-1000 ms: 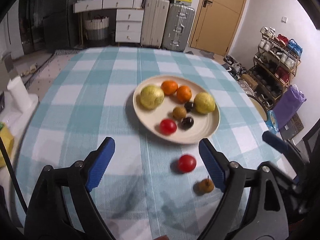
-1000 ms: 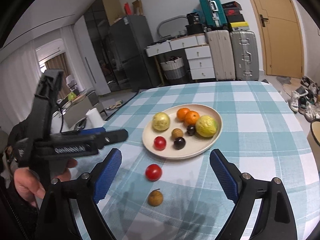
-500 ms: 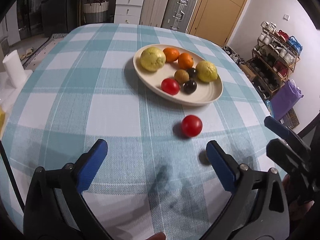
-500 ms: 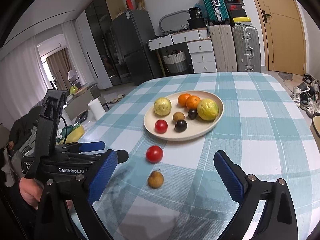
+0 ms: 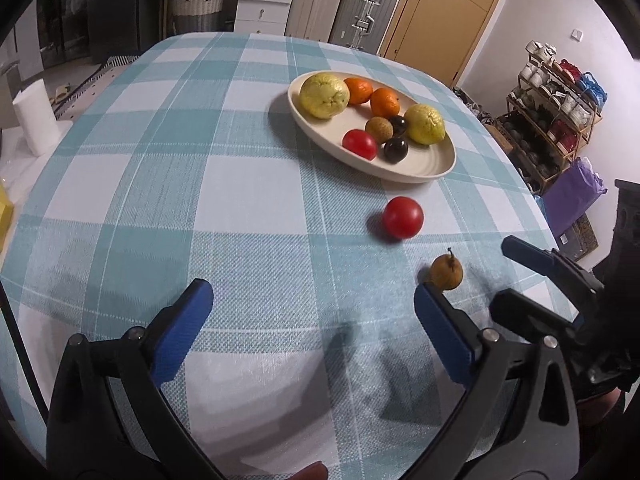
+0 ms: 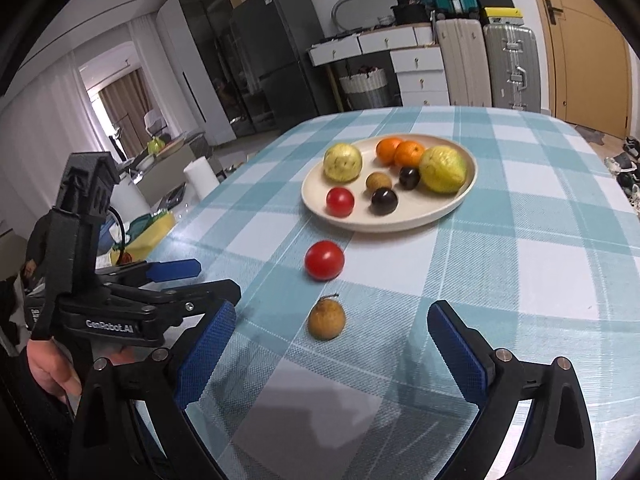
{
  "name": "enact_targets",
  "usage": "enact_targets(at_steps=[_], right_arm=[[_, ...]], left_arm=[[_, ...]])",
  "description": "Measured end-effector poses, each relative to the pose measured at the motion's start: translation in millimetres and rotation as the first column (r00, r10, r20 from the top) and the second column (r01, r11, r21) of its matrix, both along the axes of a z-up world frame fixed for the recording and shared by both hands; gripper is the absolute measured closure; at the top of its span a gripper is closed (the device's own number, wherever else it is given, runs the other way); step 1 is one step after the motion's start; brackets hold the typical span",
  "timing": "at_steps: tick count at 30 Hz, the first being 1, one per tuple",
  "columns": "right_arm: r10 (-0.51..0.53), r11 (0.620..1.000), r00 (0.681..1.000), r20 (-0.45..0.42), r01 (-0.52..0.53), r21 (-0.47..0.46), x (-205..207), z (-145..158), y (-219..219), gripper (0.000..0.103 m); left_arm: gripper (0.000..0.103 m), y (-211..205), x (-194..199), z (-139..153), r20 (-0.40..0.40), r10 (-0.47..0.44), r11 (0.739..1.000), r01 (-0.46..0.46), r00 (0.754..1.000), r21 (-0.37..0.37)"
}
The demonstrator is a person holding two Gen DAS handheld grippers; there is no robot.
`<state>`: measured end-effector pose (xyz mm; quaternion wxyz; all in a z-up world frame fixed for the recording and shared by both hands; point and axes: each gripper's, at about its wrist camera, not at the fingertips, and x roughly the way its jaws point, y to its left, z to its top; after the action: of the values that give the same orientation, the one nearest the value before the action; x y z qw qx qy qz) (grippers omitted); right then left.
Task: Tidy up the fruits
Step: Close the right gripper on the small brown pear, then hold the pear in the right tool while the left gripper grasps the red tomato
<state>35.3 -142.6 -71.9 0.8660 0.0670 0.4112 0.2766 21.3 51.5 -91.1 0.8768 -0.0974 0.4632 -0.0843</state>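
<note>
A cream plate [image 5: 436, 170] [image 6: 460, 204] on the checked tablecloth holds several fruits: yellow-green ones, oranges, a red tomato, dark plums and a brown longan. A loose red tomato [image 5: 402, 217] [image 6: 324, 260] and a small brown stemmed fruit [image 5: 446, 271] [image 6: 326, 320] lie on the cloth in front of the plate. My left gripper [image 5: 314, 304] is open and empty, low over the cloth, with the brown fruit just beyond its right finger. My right gripper [image 6: 330, 330] is open and empty, with the brown fruit between its fingers, nearer the left one.
The left gripper also shows at the left of the right wrist view [image 6: 172, 280]; the right gripper shows at the right of the left wrist view [image 5: 532, 276]. A paper towel roll [image 5: 34, 118] stands off the table's left edge. Suitcases, drawers and a shoe rack stand beyond.
Both grippers have dropped lower and closer to the cloth. The right gripper has closed in on the brown fruit, which now sits between its fingers. The fruits have not moved.
</note>
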Motion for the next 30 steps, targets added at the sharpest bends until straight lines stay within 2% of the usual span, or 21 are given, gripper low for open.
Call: enact_targets(at_steps=[4,6,9,11,16,18,21,26,30], right_arm=[[0.019,1.000,1.000,-0.013,-0.020,-0.014,0.8,-5.9,9.9,0.004],[0.009,0.999,1.000,-0.024,-0.010,-0.051,3.3,-9.8,14.9,0.005],[0.014,0.998,0.999,-0.043,-0.017,-0.059,7.6,-13.8,18.4,0.022],[0.015,0.997,0.999,-0.050,-0.019,-0.071,10.1,-16.1,21.3,0.024],[0.027,0.994,0.997,-0.075,-0.035,-0.105,12.0,-22.3,27.8,0.056],[0.016,0.994,0.997,-0.073,-0.024,-0.109,12.0,-23.0,27.1,0.060],[0.004,0.994,0.997,-0.080,-0.012,-0.107,13.1,-24.8,24.3,0.078],[-0.016,0.995,0.997,-0.074,0.008,-0.104,14.0,-23.5,21.2,0.078],[-0.032,0.997,0.998,-0.061,0.028,-0.069,14.2,-17.2,12.7,0.078]], left_arm=[[0.003,3.2,1.3,-2.9,-0.006,0.001,1.000,-0.001,1.000,-0.004],[0.003,6.8,3.5,-4.2,-0.013,0.007,1.000,-0.008,1.000,-0.023],[0.003,10.0,5.7,-3.8,-0.009,0.012,0.999,-0.013,1.000,-0.032],[0.003,11.5,6.3,-3.3,-0.005,0.015,0.999,-0.015,1.000,-0.033],[0.003,16.4,9.0,-6.8,-0.022,0.031,0.998,-0.032,0.999,-0.047],[0.003,18.6,10.9,-9.8,-0.036,0.035,0.997,-0.037,0.999,-0.062],[0.003,18.7,11.8,-9.9,-0.031,0.029,0.998,-0.031,0.999,-0.062],[0.003,17.4,12.2,-5.1,-0.009,0.025,0.998,-0.025,1.000,-0.065],[0.003,8.6,13.4,2.5,0.020,-0.002,0.999,0.003,1.000,-0.040]])
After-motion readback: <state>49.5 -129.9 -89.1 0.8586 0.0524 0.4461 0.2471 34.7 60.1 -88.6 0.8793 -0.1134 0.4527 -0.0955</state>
